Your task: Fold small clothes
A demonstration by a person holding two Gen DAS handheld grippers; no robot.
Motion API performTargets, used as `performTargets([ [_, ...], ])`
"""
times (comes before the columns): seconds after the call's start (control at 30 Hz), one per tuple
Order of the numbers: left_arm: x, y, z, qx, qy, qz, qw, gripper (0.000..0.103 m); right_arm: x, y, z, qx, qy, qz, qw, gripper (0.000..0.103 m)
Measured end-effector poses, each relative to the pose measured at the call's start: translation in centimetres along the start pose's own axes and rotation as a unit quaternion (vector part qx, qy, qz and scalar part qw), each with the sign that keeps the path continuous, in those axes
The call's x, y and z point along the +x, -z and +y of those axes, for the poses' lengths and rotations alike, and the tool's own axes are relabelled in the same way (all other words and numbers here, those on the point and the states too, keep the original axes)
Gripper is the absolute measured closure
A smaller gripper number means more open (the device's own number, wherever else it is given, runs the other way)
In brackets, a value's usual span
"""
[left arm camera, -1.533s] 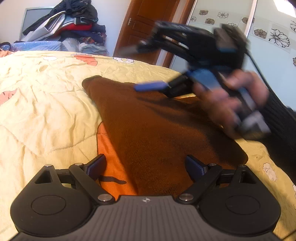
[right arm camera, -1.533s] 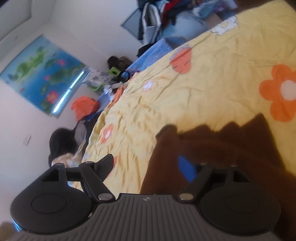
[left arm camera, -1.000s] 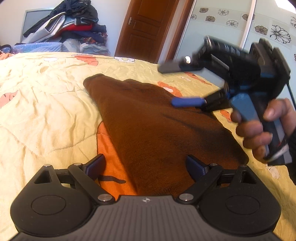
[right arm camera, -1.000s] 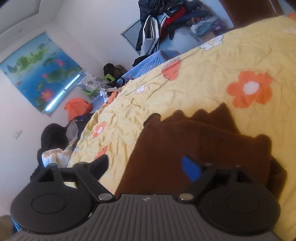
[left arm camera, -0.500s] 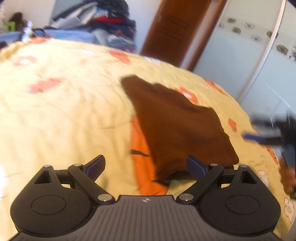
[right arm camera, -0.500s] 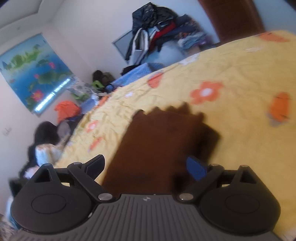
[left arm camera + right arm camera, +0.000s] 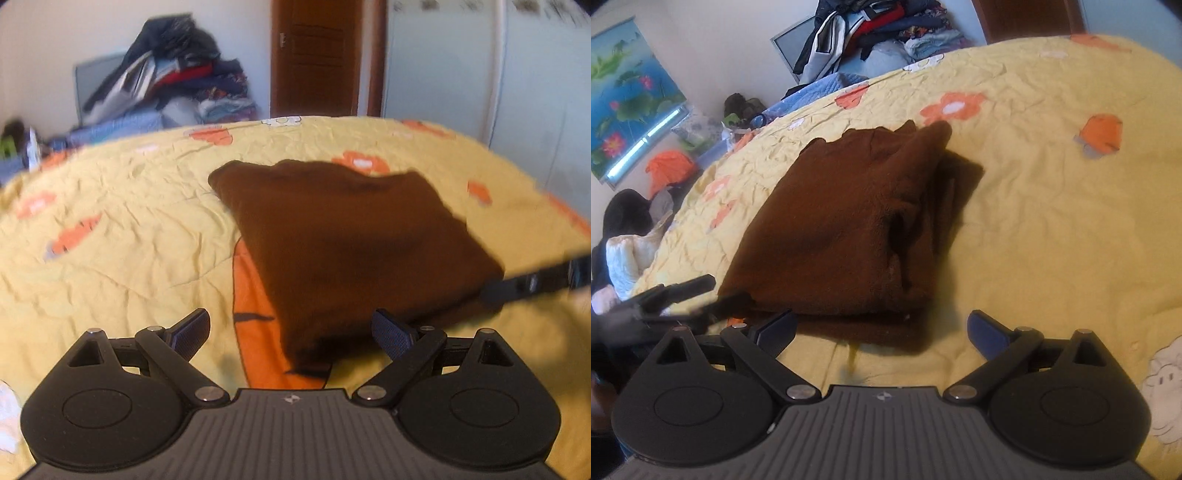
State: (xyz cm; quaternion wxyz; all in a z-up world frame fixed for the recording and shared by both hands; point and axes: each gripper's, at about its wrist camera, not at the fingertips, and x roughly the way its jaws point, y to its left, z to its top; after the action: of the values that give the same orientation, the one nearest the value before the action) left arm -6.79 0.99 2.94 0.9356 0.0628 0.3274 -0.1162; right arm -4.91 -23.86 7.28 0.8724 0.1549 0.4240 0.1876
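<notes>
Right tool [image 7: 535,286] blurred, cut off by edge.

Warm daylight, motion blur (left view), fisheye-bent edges.

No readable text, label, brand or number in either view. Only small unlettered emblem on gripper body [image 7: 287,398], just behind jaws; same emblem in right wrist view.

Open bedspread all round the folded cloth

The yellow bedspread [image 7: 1052,206] lies bare on every side of the brown garment [image 7: 842,221] (the only thing on it); heaped clothes [image 7: 177,85] stand beyond the far edge.
</notes>
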Motion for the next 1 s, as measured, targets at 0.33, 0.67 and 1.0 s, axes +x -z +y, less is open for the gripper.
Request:
performTargets([
  [0.33,0.7,0.3,1.1,-0.020,-0.009,0.011,0.9997,0.049,1.0,-0.7,-1.4,0.069,-0.053,0.001,0.996,0.005],
  [0.67,0.9,1.3,2.4,-0.069,0.020,0.008,0.9974,0.094,2.4,-0.3,-1.3,0.018,-0.064,0.019,0.998,0.081],
  [1.0,-5.5,-0.5,1.0,-0.004,0.003,-0.056,0.9984,0.074,-4.8,-1.8,0.9,-0.029,-0.030,-0.111,0.993,0.026],
])
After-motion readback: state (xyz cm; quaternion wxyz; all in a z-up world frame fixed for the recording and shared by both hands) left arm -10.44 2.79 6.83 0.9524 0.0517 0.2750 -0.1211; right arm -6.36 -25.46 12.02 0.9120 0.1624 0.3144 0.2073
